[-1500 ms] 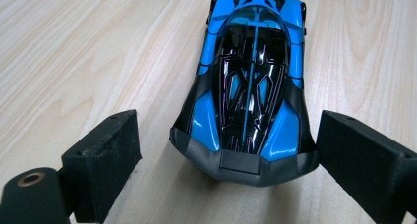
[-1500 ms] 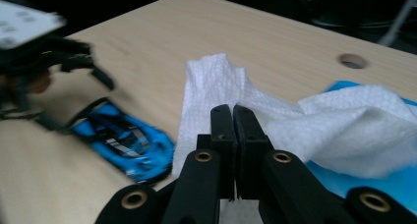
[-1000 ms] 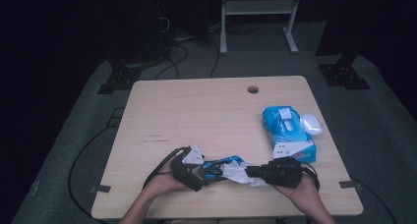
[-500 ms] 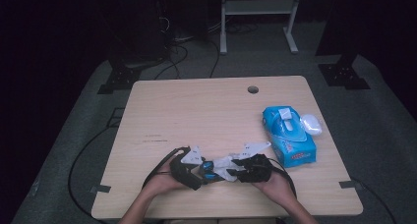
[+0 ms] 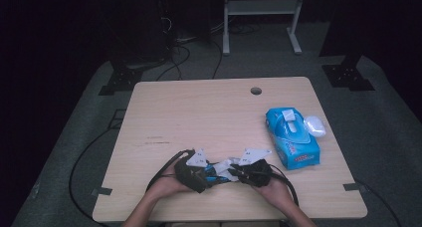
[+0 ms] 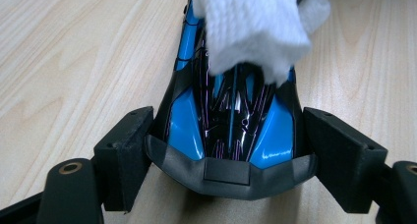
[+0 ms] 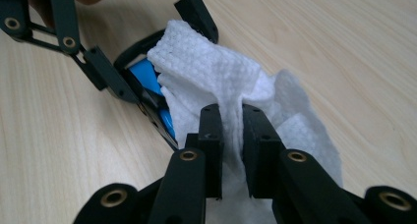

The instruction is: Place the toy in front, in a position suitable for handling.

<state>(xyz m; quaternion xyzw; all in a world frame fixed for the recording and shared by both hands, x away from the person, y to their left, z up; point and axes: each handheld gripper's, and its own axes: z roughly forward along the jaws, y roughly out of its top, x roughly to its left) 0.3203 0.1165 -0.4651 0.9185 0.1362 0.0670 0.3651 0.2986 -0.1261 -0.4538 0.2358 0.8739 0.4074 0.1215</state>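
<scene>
One wooden table [image 5: 199,112] carries everything, with a single round hole [image 5: 256,91] near its far edge. Toward its right side lies one blue pack of wipes [image 5: 292,137], and one small white object [image 5: 314,126] rests just beside it on the right.

At the near edge two hands meet. The left hand [image 5: 161,187] holds the left gripper [image 5: 211,173]; the right hand [image 5: 273,189] holds the right gripper [image 5: 234,173]. Between them sits one blue and black toy car [image 6: 231,111], and one white wipe [image 7: 216,86] is draped over it.

In the left gripper view the jaws clamp the car from both sides near its dark end, pads pressed against the body, the car resting on the tabletop. In the right gripper view the jaws are pinched tight on a fold of the wipe, which spreads over the car held in the other gripper.

Compared with a second ago, the right hand has come in from the right toward the left gripper, and the two grippers now sit close together. The right jaws have just been closing, with the wipe between them. The left jaws have narrowed slightly around the car. The pack and the white object beside it lie where they did.
</scene>
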